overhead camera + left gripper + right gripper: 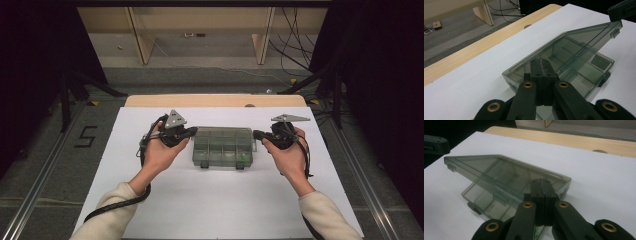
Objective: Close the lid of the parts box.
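A smoky translucent compartment box [222, 147] lies in the middle of the white board. Its lid [574, 42] [486, 167] is tilted up at the latch side over the base [599, 65] [481, 195]. My left gripper [194, 131] [541, 61] is at the box's left end with its jaws pressed together at the lid's short edge. My right gripper [256, 134] [541, 181] mirrors it at the right end, jaws also together. Whether the tips sit under or on the lid I cannot tell. Each gripper view catches the other gripper [624, 10] [435, 143] far off.
The white board [220, 200] covers a wooden table whose far edge [215, 100] has a small hole [249, 105]. A floor mat marked 5 [86, 136] lies at the left. Bench legs [142, 40], cables and dark stands are beyond.
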Demonstrator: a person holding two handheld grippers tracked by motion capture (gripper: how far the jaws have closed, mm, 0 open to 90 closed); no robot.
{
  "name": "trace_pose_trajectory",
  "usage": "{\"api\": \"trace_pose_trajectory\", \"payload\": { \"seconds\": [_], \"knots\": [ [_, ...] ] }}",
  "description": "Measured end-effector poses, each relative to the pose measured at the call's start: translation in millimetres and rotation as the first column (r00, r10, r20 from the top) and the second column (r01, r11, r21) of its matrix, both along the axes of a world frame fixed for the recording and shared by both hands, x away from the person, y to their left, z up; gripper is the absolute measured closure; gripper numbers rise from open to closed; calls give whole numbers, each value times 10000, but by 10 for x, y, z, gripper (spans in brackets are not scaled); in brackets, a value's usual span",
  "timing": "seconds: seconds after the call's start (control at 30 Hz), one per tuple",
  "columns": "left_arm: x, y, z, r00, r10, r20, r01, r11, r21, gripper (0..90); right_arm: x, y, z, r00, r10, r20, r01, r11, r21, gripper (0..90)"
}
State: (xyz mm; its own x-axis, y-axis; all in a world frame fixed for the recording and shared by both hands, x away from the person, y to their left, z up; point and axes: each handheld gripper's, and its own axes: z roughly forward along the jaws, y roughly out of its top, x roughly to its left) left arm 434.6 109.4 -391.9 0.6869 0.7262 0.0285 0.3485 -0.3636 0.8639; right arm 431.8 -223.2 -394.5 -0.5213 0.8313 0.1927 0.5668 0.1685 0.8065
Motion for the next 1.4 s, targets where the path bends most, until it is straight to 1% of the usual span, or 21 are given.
{"api": "trace_pose_trajectory", "payload": {
  "seconds": [0.13,0.2,0.23,0.27,0.3,0.33,0.4,0.47,0.5,0.53,0.6,0.63,0.67,0.7,0.9,1.03,1.2,1.23,1.33,1.37,1.4],
  "knots": [
    [-8,-11,-26,10000,-26,-93,26,10000,6,900,-9,-1,-13,9998,-25,-178,23,9999,-144,900],
    [-7,-13,-32,9999,-98,-59,98,9999,66,900,-4,0,-27,10000,35,-76,-35,10000,-13,900],
    [-14,-29,-45,9999,21,-155,-22,9999,-119,900,-5,-1,-30,10000,45,-73,-45,10000,-21,900],
    [-8,-17,-42,9998,-121,-136,122,9999,92,900,-12,-4,-27,9999,62,-126,-63,9999,-97,900],
    [-6,-16,-44,9998,-153,-117,155,9998,143,900,-12,-5,-32,9999,100,-88,-101,9999,-114,900],
    [-11,-22,-54,9998,-121,-175,122,9999,95,900,-16,0,-34,9998,53,-173,-54,9999,-88,900],
    [-7,-18,-58,9996,-230,-176,233,9997,125,900,-11,-1,-46,9999,94,-44,-95,9999,-87,900],
    [-20,-21,-72,9996,-126,-255,131,9997,205,900,-26,0,-50,9996,33,-270,-35,10000,-66,900],
    [-21,-20,-83,9997,-160,-197,165,9996,243,900,-26,-2,-55,9996,50,-261,-53,9999,-94,900],
    [-33,-29,-101,9995,-56,-305,62,9998,179,899,-27,-9,-57,9997,68,-243,-72,9998,-194,900],
    [-28,-16,-117,9992,-241,-304,252,9990,357,900,-20,-9,-73,9998,136,-127,-138,9998,-152,900],
    [-36,-22,-131,9992,-129,-379,140,9995,299,900,-29,-8,-74,9997,124,-230,-127,9998,-130,900],
    [-33,-12,-130,9988,-263,-404,281,9985,459,900,-32,-10,-78,9995,156,-268,-160,9998,-149,900],
    [-32,-17,-149,9988,-258,-405,273,9990,365,900,-34,-8,-84,9995,107,-301,-112,9998,-181,900],
    [-42,-15,-180,9985,-201,-501,222,9989,410,899,-32,-18,-111,9992,211,-342,-218,9995,-213,900],
    [-44,-6,-206,9974,-383,-607,412,9980,473,900,-51,-15,-125,9980,164,-619,-182,9994,-281,900],
    [-65,-12,-233,9979,-267,-593,296,9984,492,899,-63,-10,-145,9975,202,-676,-226,9991,-356,900],
    [-70,-14,-240,9972,-264,-696,293,9987,421,900,-66,-13,-145,9969,247,-742,-274,9990,-346,900],
    [-71,-13,-252,9976,-307,-620,337,9983,471,900,-72,-17,-156,9966,267,-776,-302,9986,-442,900],
    [-70,-12,-256,9976,-312,-620,342,9983,477,900,-67,-18,-171,9972,354,-657,-383,9983,-432,900],
    [-71,-10,-258,9975,-334,-625,365,9981,496,899,-79,-12,-167,9960,283,-849,-319,9987,-408,900]
  ]
}}
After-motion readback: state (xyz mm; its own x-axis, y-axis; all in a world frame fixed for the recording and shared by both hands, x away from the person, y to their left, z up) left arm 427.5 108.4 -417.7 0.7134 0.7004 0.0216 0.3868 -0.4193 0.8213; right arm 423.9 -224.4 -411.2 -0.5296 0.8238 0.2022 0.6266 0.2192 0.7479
